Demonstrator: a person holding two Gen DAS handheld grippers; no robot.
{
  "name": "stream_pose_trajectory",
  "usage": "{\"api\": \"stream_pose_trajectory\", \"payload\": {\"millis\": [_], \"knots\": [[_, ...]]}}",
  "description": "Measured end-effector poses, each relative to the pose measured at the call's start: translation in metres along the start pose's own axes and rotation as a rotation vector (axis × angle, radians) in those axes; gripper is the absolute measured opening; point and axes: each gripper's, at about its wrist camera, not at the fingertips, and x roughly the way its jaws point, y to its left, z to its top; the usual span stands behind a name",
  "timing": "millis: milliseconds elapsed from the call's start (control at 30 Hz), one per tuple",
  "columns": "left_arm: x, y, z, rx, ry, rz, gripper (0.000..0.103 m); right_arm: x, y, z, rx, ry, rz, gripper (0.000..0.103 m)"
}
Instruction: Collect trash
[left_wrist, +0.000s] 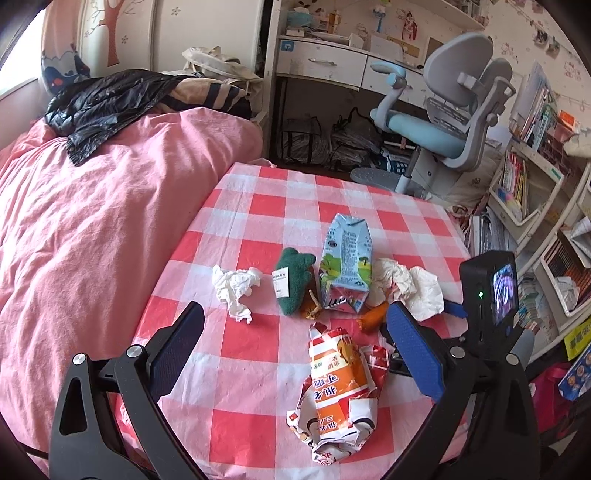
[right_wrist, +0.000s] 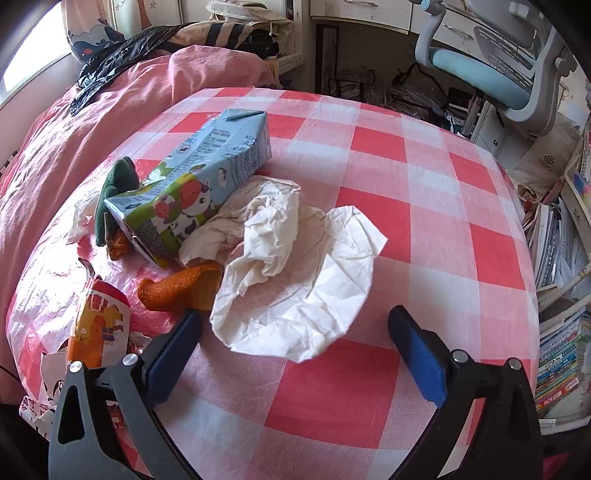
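Trash lies untouched across the checked tabletop (left_wrist: 258, 206) in the left wrist view: a crumpled tissue (left_wrist: 234, 286) at the left, a milk carton (left_wrist: 345, 264) on its side in the middle, a torn orange snack wrapper (left_wrist: 340, 391) nearest the camera, and a larger wad of white paper (left_wrist: 410, 286) at the right. A green plush toy (left_wrist: 293, 278) and an orange plush piece (left_wrist: 373, 317) lie against the carton. The left claw (left_wrist: 295, 343) is spread wide and empty, poised above the snack wrapper. The right claw's (left_wrist: 452, 308) body and camera show at the right edge, near the white paper.

Seen from the right wrist, the right claw (right_wrist: 295, 332) stands fully apart and grips nothing; the near edge of the white paper (right_wrist: 295, 280) lies between its fingertips, unpinched. The milk carton (right_wrist: 195, 188) rests just behind the paper.

No bin or bag for the trash shows in either view. Judging by this, collection has barely begun: every piece remains to be picked up, the white paper likely first.
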Motion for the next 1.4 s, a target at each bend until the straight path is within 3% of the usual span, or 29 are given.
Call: {"api": "stream_pose_trajectory", "payload": {"millis": [633, 1400], "knots": [[-0.014, 0.036, 0.009, -0.139, 0.008, -0.059, 0.096, 0.000, 0.000, 0.000, 0.000, 0.000, 0.000, 0.096], [-0.015, 0.031, 0.006, -0.114, 0.013, -0.065, 0.096, 0.000, 0.000, 0.000, -0.001, 0.001, 0.001, 0.096]]}}
